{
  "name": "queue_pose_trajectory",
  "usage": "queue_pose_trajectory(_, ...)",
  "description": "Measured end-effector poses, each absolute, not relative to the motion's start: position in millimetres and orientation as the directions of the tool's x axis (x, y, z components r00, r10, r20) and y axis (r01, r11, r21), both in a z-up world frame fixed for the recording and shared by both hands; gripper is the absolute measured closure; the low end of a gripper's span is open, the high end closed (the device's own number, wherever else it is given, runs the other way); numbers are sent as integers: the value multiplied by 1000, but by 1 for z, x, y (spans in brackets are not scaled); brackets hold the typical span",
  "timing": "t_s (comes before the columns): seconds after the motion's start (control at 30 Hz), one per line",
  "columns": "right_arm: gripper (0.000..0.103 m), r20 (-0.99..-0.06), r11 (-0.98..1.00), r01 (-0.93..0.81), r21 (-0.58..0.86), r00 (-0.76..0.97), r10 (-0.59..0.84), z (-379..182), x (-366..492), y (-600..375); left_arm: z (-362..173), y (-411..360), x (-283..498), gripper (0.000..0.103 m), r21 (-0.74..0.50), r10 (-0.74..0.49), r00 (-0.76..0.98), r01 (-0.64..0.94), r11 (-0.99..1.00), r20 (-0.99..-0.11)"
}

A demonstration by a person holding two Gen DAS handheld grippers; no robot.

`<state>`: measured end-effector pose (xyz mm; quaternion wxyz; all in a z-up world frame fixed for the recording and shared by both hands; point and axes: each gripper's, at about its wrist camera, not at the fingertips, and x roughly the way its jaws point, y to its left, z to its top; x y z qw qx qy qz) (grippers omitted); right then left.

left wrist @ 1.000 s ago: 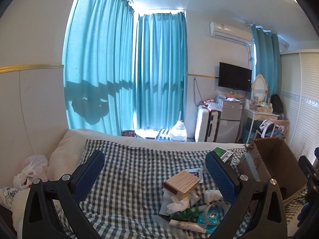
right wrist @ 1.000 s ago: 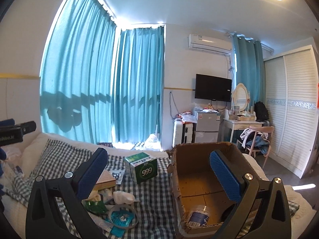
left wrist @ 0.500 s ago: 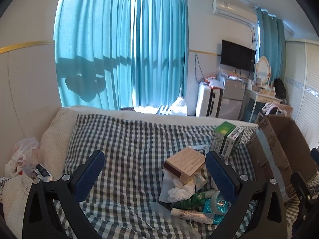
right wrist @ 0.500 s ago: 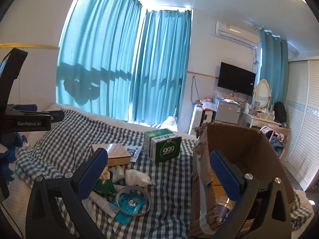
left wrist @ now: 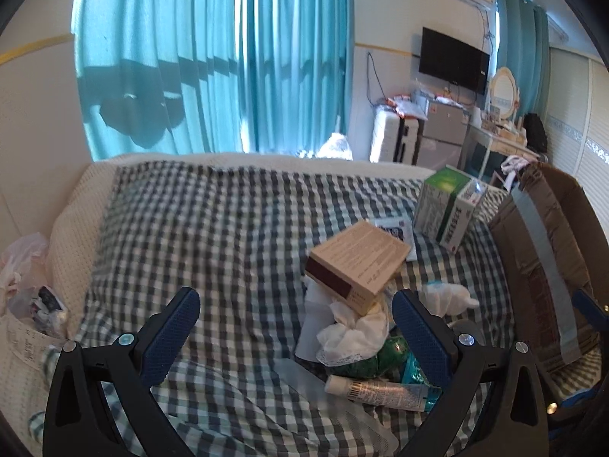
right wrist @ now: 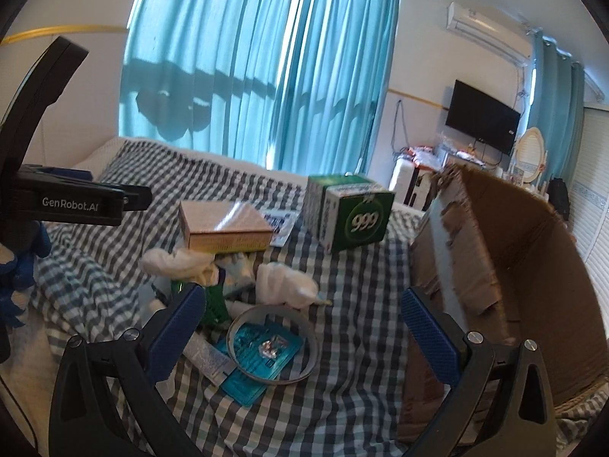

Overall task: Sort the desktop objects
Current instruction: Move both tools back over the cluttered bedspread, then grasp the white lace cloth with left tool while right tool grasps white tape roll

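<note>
The left black two-finger gripper with blue pads (left wrist: 293,323) hangs above the grey-and-white checked cloth (left wrist: 213,236) with its fingers spread wide and nothing between them. The right black two-finger gripper with blue pads (right wrist: 300,323) is likewise spread and empty, above the clutter. In its view the other gripper's black body shows at the left edge.

The pile sits on the cloth just left of one open brown cardboard box (right wrist: 533,266), which has grey tape down its side. Counted, it holds: one flat tan cardboard box with a dark end (left wrist: 357,259), resting tilted on crumpled white tissue (left wrist: 350,335); one green-and-white "999" carton (right wrist: 350,217), standing upright between the tan box and the cardboard box; one white squeeze tube (left wrist: 377,390); one grey ring (right wrist: 272,342) lying over one teal foil packet (right wrist: 259,358); one green crinkled wrapper (left wrist: 380,358); and a second white tissue wad (right wrist: 287,285) near the ring.

One pinkish plastic bag (left wrist: 23,262) lies off the cloth at far left.
</note>
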<state>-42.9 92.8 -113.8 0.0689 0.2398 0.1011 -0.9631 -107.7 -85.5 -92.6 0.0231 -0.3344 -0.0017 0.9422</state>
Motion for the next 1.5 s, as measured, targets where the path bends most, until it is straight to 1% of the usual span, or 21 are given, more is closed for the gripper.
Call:
queue_pose_trajectory(0.1, 0, -516, -969, 202, -143, -851, -102, -130, -53, 90, -109, -80, -117, 0, -26, 62, -741, -60, -998, -669)
queue_pose_trajectory(0.27, 0, -568, -967, 219, -131, -816, -107, -153, -69, 89, -132, -68, -130, 0, 18, 36, -703, -69, -997, -711)
queue_pose_trajectory(0.4, 0, -603, -965, 220, -140, -792, -93, -171, -80, 89, -147, -63, -140, 0, -4, 64, -666, -91, -996, -744)
queue_pose_trajectory(0.5, 0, -624, -966, 223, -128, -776, -97, -180, -87, 91, -156, -61, -144, 0, -14, 68, -649, -88, -996, -757)
queue_pose_trajectory(0.7, 0, -653, -967, 231, -107, -750, -107, -197, -95, 91, -172, -56, -150, 0, 4, 38, -638, -64, -998, -769)
queue_pose_trajectory(0.8, 0, -658, -967, 235, -100, -745, -113, -202, -98, 91, -175, -57, -149, 0, -30, 58, -643, -54, -998, -763)
queue_pose_trajectory(0.9, 0, -664, -965, 245, -97, -738, -120, -204, -100, 88, -182, -60, -150, 1, -97, 120, -627, -71, -993, -770)
queue_pose_trajectory(0.97, 0, -664, -964, 247, -96, -738, -122, -204, -99, 88, -185, -60, -150, 9, -116, 145, -616, -86, -989, -774)
queue_pose_trajectory(1.03, 0, -656, -965, 244, -95, -744, -124, -204, -99, 89, -186, -55, -149, 34, -123, 176, -609, -128, -984, -773)
queue_pose_trajectory(1.1, 0, -652, -963, 254, -89, -746, -136, -203, -98, 90, -186, -53, -148, 47, -143, 203, -611, -146, -979, -765)
queue_pose_trajectory(1.13, 3, -659, -962, 258, -89, -739, -137, -204, -99, 90, -185, -52, -146, 56, -129, 188, -618, -139, -982, -763)
queue_pose_trajectory(1.17, 8, -672, -962, 260, -87, -728, -136, -204, -99, 90, -184, -49, -145, 65, -122, 185, -620, -144, -982, -762)
queue_pose_trajectory(1.2, 16, -681, -962, 260, -86, -720, -134, -204, -100, 90, -183, -49, -144, 75, -135, 202, -616, -154, -979, -762)
queue_pose_trajectory(1.4, 16, -683, -957, 287, -45, -708, -180, -200, -96, 90, -179, -56, -143, 75, -134, 200, -624, -152, -979, -756)
queue_pose_trajectory(1.5, 16, -673, -959, 282, -40, -716, -183, -195, -93, 92, -173, -56, -137, 78, -115, 186, -639, -152, -982, -746)
